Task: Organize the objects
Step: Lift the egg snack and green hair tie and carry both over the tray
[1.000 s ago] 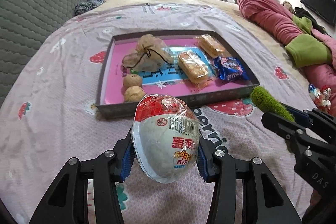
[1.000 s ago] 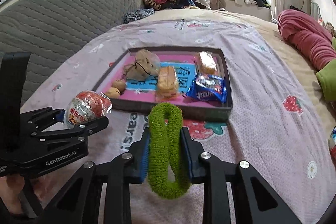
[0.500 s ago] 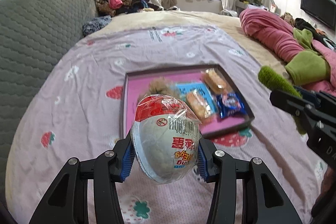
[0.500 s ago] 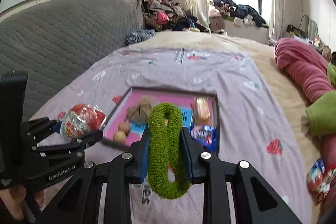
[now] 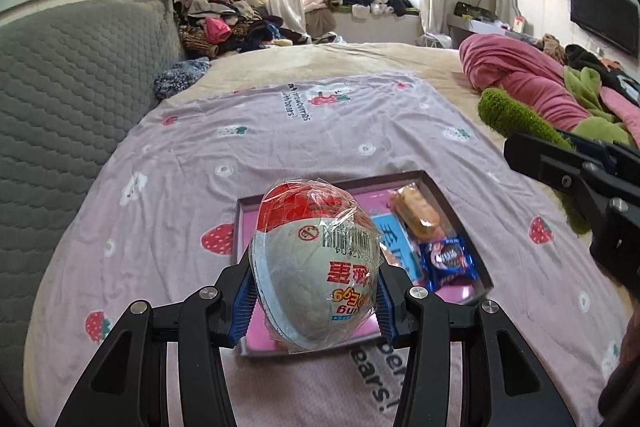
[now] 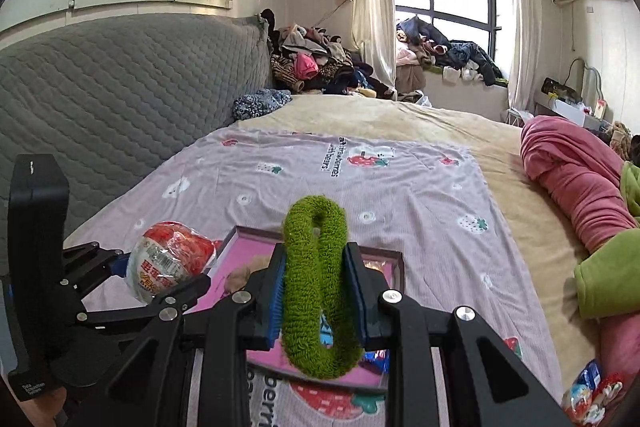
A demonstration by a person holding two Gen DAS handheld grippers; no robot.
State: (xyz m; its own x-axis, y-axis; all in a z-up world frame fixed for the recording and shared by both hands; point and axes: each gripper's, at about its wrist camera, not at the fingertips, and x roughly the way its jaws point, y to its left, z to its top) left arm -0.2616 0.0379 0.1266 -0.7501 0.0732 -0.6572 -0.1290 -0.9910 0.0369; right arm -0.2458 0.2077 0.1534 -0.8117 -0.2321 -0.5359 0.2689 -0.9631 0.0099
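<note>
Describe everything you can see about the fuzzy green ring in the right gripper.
The fuzzy green ring is a closed loop of shaggy, chenille-like fabric, bright green, squeezed into a long narrow oval. The right gripper is shut on its middle, blue pads pressing both sides. It stands roughly upright, its top loop above the fingers and its bottom loop hanging below. It is held in the air over the pink-lined tray, touching nothing else.

Beyond the shallow tray (image 5: 436, 183), the strawberry-print sheet (image 5: 320, 131) lies bare and wide across the bed. The grey quilted headboard (image 5: 72, 87) walls the left side; a rolled pink blanket (image 5: 520, 79) blocks the right. Inside the tray, a wrapped cake (image 5: 416, 213) and a blue snack packet (image 5: 448, 261) crowd its right half.
</note>
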